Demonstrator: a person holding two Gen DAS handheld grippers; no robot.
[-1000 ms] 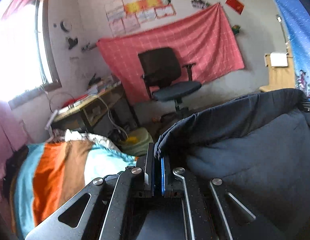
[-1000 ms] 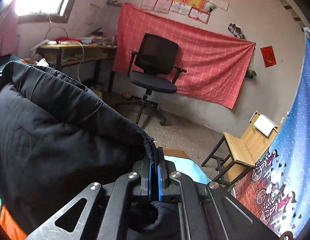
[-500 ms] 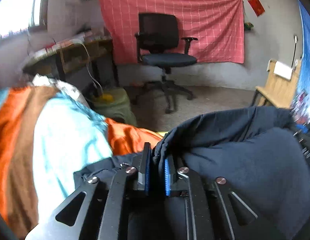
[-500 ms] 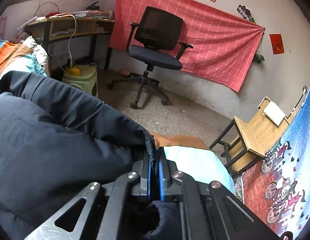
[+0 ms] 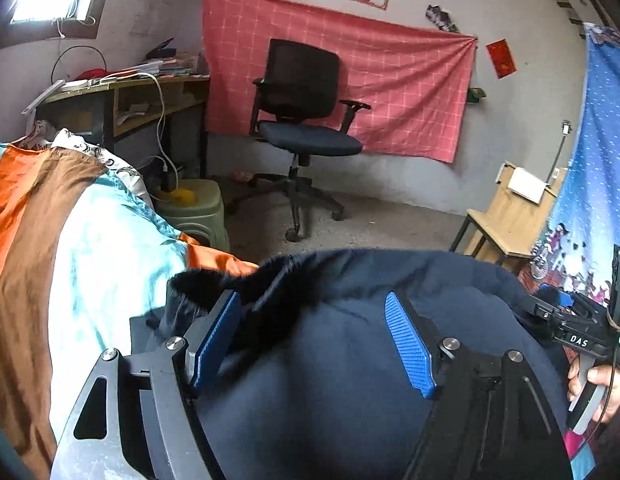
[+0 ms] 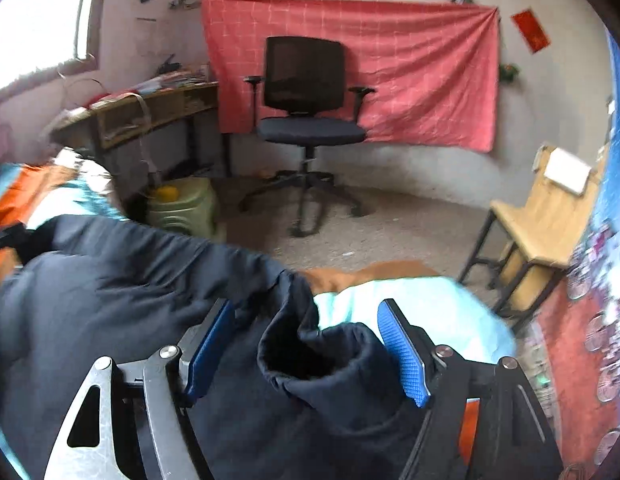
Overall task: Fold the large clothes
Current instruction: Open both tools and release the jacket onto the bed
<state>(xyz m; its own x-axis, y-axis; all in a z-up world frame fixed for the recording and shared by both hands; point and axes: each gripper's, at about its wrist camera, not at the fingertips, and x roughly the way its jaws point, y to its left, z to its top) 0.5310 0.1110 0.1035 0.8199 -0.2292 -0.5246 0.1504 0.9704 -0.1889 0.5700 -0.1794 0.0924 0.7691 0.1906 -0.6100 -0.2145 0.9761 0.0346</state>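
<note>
A bed covered by a striped sheet (image 5: 81, 264) in orange, brown and pale turquoise fills the near left of the left wrist view; in the right wrist view the same sheet (image 6: 422, 304) shows turquoise at near right with a brown band at its far edge. A bulky dark navy jacket (image 5: 350, 360) lies directly on the sheet, spread across the near side of the bed, one open cuff (image 6: 322, 360) resting on the turquoise part.
</note>
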